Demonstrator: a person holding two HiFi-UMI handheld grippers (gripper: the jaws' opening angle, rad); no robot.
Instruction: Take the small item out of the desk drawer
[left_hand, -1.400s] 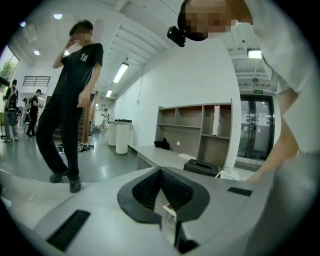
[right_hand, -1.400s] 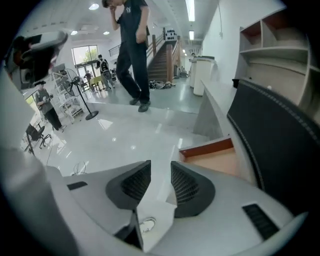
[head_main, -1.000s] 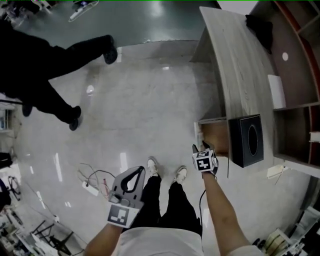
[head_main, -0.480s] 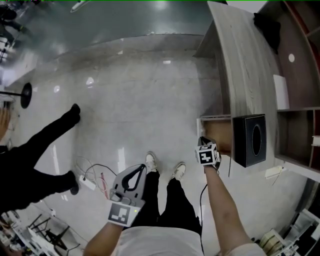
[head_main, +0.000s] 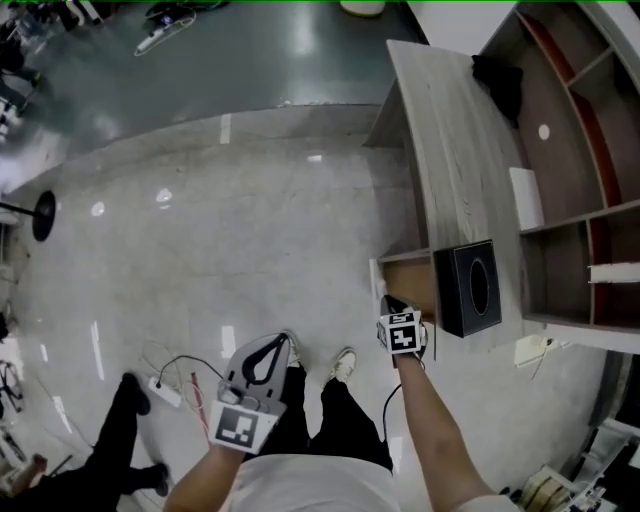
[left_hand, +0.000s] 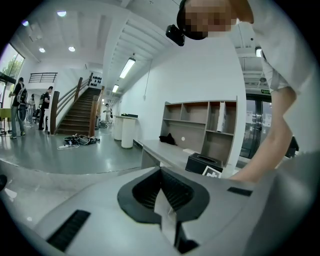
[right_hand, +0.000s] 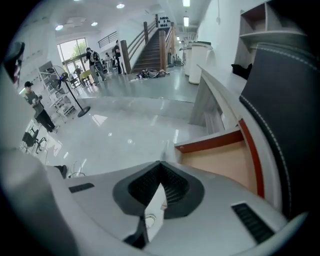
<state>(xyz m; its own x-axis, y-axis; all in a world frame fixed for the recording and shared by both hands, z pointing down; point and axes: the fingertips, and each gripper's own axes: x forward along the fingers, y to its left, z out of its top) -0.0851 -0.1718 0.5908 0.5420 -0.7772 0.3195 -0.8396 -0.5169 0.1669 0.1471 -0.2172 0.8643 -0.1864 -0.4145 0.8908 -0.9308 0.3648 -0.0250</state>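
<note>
The desk drawer (head_main: 412, 284) stands pulled out from the grey wooden desk (head_main: 450, 150). Its light wooden inside (right_hand: 225, 161) shows bare in the part I can see. The small item is not visible in any view. My right gripper (head_main: 387, 300) hangs at the drawer's front left corner, over the floor beside it. Its jaws (right_hand: 161, 164) are shut tip to tip, with nothing showing between them. My left gripper (head_main: 283, 338) is held low over the person's legs, well left of the drawer. It is shut too (left_hand: 161, 169) and holds nothing.
A black box (head_main: 470, 288) with a round hole sits on the desk right above the drawer. A shelf unit (head_main: 570, 150) stands behind the desk. Cables and a power strip (head_main: 165, 390) lie on the floor at the left. A person in black (head_main: 100, 450) stands at the lower left.
The right gripper's jaws, spread apart a second ago, have come together at the drawer's front. The person in black has walked from the upper left to the lower left.
</note>
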